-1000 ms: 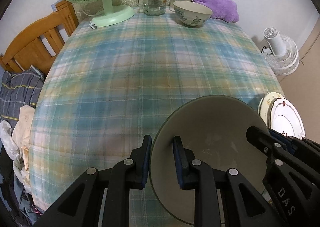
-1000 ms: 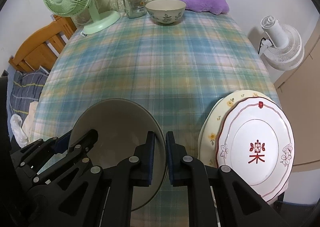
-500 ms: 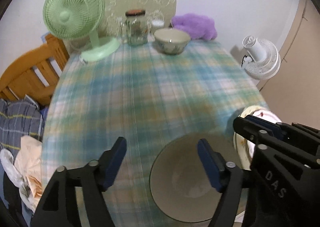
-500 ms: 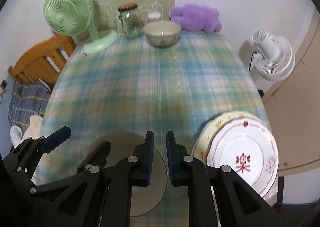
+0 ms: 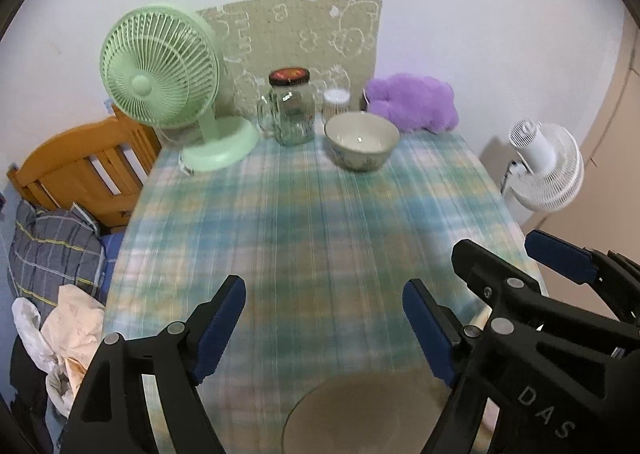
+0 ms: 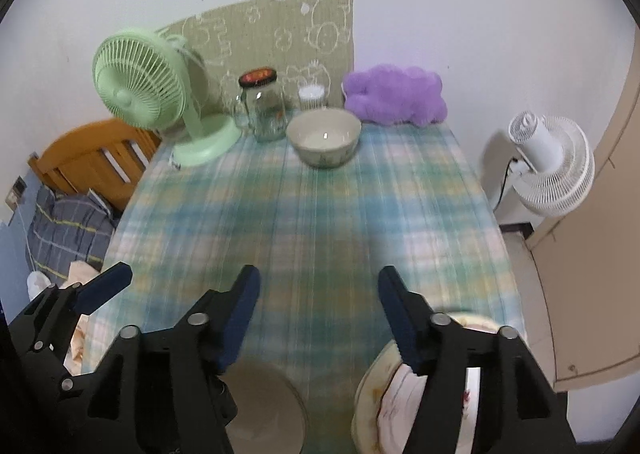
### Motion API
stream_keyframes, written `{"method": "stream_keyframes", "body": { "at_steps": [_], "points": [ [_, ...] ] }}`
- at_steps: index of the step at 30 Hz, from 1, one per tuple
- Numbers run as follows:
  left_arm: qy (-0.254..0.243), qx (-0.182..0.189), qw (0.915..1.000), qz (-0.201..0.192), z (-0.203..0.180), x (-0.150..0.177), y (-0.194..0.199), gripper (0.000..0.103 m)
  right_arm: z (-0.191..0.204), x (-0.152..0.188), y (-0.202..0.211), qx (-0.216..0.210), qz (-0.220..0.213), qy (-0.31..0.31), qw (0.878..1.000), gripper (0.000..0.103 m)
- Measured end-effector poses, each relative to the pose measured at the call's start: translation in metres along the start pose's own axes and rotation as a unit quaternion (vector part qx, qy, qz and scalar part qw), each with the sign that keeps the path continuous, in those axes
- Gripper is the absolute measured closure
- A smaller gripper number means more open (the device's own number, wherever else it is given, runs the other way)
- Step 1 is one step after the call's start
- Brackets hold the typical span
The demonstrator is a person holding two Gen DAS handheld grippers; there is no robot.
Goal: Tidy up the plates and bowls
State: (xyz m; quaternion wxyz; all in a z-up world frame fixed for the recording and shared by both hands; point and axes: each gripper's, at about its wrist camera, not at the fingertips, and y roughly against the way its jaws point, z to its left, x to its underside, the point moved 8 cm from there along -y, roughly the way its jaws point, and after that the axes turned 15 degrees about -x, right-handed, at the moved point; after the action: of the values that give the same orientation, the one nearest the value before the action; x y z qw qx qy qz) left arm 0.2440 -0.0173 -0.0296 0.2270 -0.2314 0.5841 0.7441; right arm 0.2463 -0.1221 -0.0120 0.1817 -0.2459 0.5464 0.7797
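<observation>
Left wrist view: the left gripper (image 5: 323, 328) has its jaws spread wide with nothing between them, hanging above the near end of the table (image 5: 320, 222). The grey bowl (image 5: 360, 414) sits on the checked cloth right below it at the near edge. Way at the far end there's a flowered bowl (image 5: 362, 142), just beside a glass jar (image 5: 290, 110) and a green fan (image 5: 160, 70). The right gripper (image 5: 520, 266) pokes in from the side, also spread.

Right wrist view: the right gripper (image 6: 319, 314) is wide open and empty too. The grey bowl (image 6: 264, 406) is low on the left, and the stacked plates (image 6: 384, 406) are low on the right, partly hidden behind one finger. They look close to the table's corner, though I can't tell how much overhang there is. The flowered bowl (image 6: 324, 138) is well apart from both.

What I'd worry about: if the far bowl needs to join the near one, reaching past could bump the jar or fan. Also those plates near the edge could slide off if a finger clips them, and everything's motion-blurred, so aim could be sloppy.
</observation>
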Motion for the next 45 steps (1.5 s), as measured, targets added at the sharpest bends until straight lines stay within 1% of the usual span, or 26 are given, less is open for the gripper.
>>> {"method": "stream_keyframes", "body": {
  "at_steps": [9, 17, 19, 25, 27, 36, 40, 43, 45],
  "points": [
    [0.042, -0.039, 0.9983, -0.014, -0.022, -0.053, -0.016, 0.02, -0.03, -0.062, -0.018, -0.029, -0.01, 0.032, 0.999, 0.036],
    [0.068, -0.069, 0.9948, -0.03, -0.036, -0.1, -0.042, 0.02, -0.051, -0.112, -0.043, -0.047, -0.025, 0.056, 0.997, 0.036],
    [0.071, -0.077, 0.9939, -0.035, -0.04, -0.112, -0.052, 0.02, -0.056, -0.124, -0.051, -0.049, -0.029, 0.059, 0.997, 0.036],
    [0.082, -0.102, 0.9909, -0.031, -0.045, -0.142, -0.08, 0.021, -0.072, -0.158, -0.078, -0.043, -0.035, 0.05, 0.997, 0.036],
    [0.083, -0.104, 0.9907, -0.029, -0.047, -0.149, -0.09, 0.021, -0.076, -0.169, -0.09, -0.039, -0.035, 0.053, 0.997, 0.036],
    [0.087, -0.094, 0.9917, -0.015, -0.055, -0.175, -0.153, 0.024, -0.097, -0.197, -0.148, -0.038, -0.027, 0.029, 0.998, 0.036],
    [0.073, -0.104, 0.9918, -0.015, -0.057, -0.184, -0.177, 0.025, -0.102, -0.205, -0.174, -0.032, -0.024, 0.025, 0.999, 0.036],
    [0.063, -0.11, 0.9919, -0.009, -0.06, -0.185, -0.197, 0.026, -0.107, -0.205, -0.193, -0.027, -0.018, 0.022, 0.999, 0.036],
    [0.063, -0.108, 0.9922, -0.003, -0.061, -0.183, -0.208, 0.028, -0.109, -0.205, -0.205, -0.025, -0.013, 0.021, 0.999, 0.036]
  ]
}}
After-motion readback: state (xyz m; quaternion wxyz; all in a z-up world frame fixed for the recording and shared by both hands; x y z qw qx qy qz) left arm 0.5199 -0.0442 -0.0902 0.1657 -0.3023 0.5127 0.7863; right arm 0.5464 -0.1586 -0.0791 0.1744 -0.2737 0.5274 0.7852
